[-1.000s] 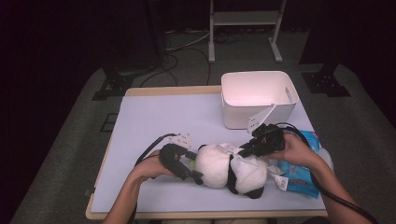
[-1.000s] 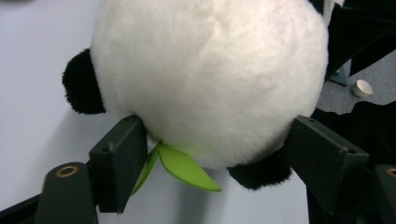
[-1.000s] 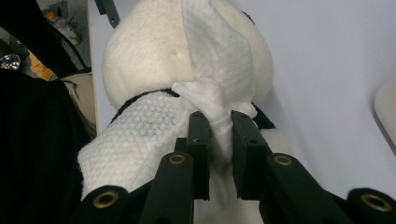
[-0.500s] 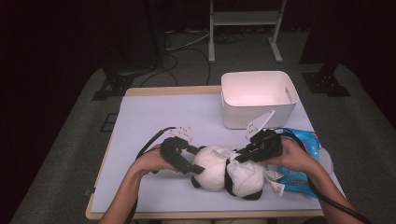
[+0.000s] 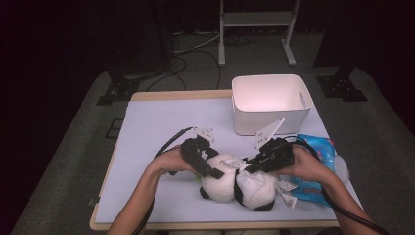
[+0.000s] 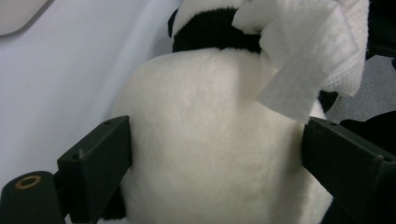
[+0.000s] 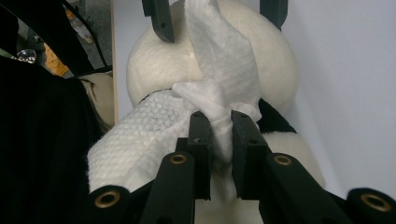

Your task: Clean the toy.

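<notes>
The right hand-held gripper (image 7: 218, 135) is pinched tight on a white wipe (image 7: 219, 60), right at the bunched-up knot in its middle. The wipe lies draped over a soft toy panda (image 5: 235, 183), which rests on the worktop (image 5: 156, 122) close to the person's edge. The panda lies on its side, and its long way runs left to right across the worktop, with one round white part on the left and the other on the right under the wipe. The left hand-held gripper (image 6: 215, 154) sits around the left round part; its jaws have just been opening, and now they stand wide with the white fur between them, so it looks like it is letting go and not squeezing. From the right hand-held gripper, the wipe runs away over the panda's body toward the left one, so the right hand is the nearer one to pull or rub with the wipe. A blue pack of wipes (image 5: 313, 166) lies just under and beside the right hand. A white bin (image 5: 271, 103) stands farther back, apart from the toy. Nothing stands between the two grippers but the panda itself, though the loose cables could snag.
</notes>
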The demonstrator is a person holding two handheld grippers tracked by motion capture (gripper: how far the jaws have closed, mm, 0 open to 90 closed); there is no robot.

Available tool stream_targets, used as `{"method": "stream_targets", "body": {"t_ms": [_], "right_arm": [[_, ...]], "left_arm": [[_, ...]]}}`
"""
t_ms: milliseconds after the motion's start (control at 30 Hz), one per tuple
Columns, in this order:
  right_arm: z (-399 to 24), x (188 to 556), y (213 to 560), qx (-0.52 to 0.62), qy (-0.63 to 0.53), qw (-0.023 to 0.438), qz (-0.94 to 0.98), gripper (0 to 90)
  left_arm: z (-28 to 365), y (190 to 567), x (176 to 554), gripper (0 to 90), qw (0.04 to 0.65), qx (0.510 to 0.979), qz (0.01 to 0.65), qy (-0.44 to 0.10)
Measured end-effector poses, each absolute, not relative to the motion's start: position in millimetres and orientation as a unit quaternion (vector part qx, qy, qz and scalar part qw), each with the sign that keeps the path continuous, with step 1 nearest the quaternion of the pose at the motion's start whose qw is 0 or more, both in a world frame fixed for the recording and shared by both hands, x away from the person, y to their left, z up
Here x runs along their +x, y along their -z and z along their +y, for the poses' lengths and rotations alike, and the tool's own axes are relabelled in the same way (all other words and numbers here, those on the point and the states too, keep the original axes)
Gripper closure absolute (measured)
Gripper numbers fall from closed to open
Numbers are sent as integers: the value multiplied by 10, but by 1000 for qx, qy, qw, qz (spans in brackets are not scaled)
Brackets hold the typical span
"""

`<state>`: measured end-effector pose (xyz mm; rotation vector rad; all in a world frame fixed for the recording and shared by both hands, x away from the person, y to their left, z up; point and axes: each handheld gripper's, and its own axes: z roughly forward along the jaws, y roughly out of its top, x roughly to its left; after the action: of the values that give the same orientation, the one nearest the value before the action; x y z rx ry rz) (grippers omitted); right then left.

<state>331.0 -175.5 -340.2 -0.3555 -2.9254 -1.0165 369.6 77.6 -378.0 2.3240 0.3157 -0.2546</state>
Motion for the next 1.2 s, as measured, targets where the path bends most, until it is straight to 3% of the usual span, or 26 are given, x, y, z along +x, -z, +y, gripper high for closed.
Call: {"method": "stream_targets", "body": {"t_ms": [233,400,533,1033,1200], "right_arm": [[-1744,3320,3405,-115,321,14,-940,788],[-1775,3347,3413,-124,326,17,-937,788],[-1817,3387,3403,-128,339,12,-932,789],[-1976,3572,3174,-160,344,-23,-925,796],[-2101,3655,3156,-178,337,-36,-924,796]], "left_arm": [[699,3831,3689,92,376,914,119,98],[748,3834,3673,330,392,909,113,83],[766,3784,3668,405,402,907,111,67],[962,3470,3707,434,417,903,98,-17],[1042,3441,3692,433,429,897,106,-17]]}}
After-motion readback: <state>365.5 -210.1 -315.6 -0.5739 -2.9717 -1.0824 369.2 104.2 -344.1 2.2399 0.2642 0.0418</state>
